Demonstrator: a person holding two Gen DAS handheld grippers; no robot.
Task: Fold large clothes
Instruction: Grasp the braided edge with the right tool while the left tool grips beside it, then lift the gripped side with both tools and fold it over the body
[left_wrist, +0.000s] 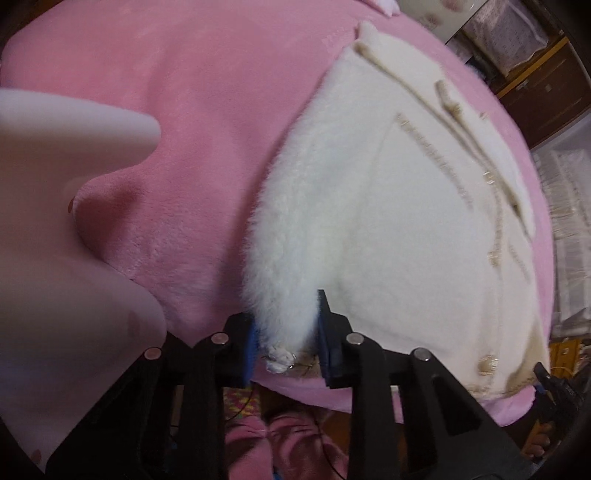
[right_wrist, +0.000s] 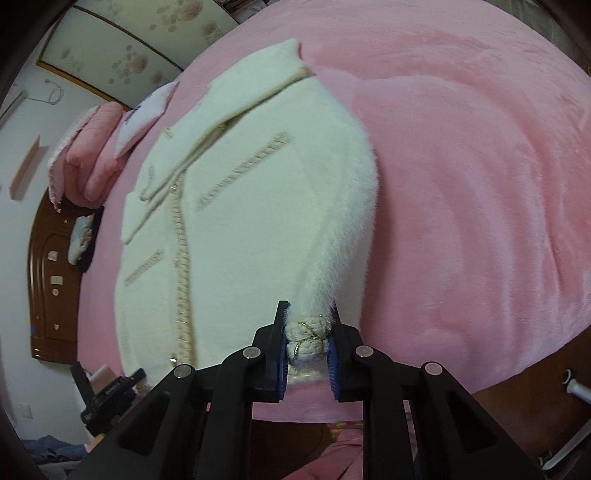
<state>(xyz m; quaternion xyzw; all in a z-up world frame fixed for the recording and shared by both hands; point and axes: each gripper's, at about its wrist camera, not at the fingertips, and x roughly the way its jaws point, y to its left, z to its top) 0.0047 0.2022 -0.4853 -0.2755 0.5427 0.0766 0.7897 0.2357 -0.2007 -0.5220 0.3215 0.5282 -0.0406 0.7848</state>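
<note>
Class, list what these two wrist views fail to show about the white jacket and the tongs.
- Left wrist view: the white jacket's far trim is blurred.
- Right wrist view: the left tongs are small, jaws unreadable.
- Both views: each sleeve cuff's inner side is covered by gripping pads.

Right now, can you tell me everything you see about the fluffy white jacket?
The jacket is cream white and fuzzy, with braided beige trim down the front, short trim strips on the chest and a wide collar. It lies flat, front up, on the pink blanket. Each sleeve end is pinched: the left hand-held gripper holds one furry cuff, and the right hand-held gripper holds the other at its braided edge.
</note>
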